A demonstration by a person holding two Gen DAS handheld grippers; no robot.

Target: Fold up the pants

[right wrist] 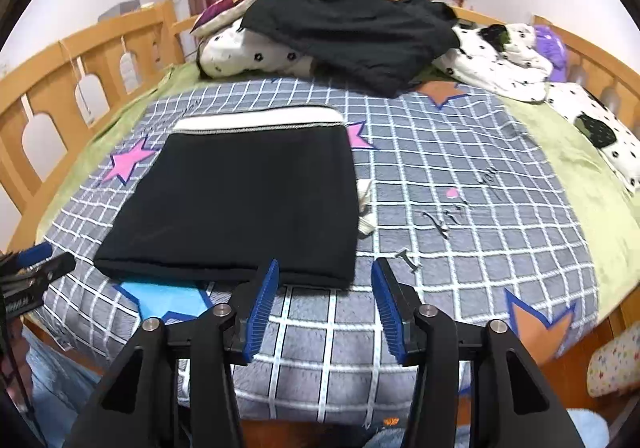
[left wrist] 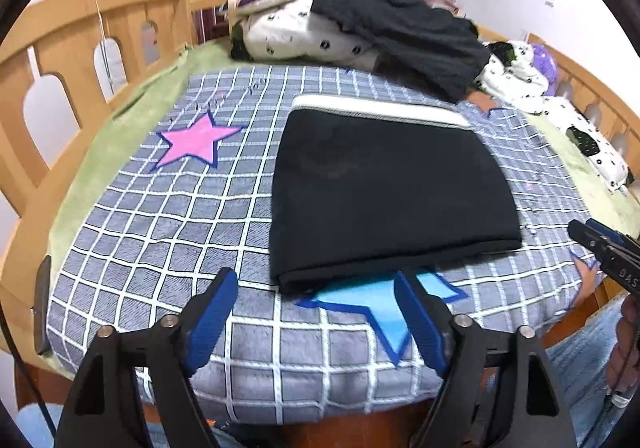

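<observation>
**While both tools hang open, the fold looks finished**

With nothing between its jaws, the left tool (left wrist: pixel 316 288) stands wide at six o'clock. One pair of black pants (left wrist: pixel 384 192) lies folded square mid-bed (left wrist: pixel 168 240). The right tool (right wrist: pixel 326 280) gapes too, empty. Next, likely: set it aside.

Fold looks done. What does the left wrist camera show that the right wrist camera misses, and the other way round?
Only the left wrist view shows the whole pink star clear of the pants, and the left gripper open and empty. Only the right wrist view shows the orange star near the bed's front edge, a white scrap beside the pants, and the right gripper open and empty. Both show the folded black pants flat on the checked blanket.
</observation>
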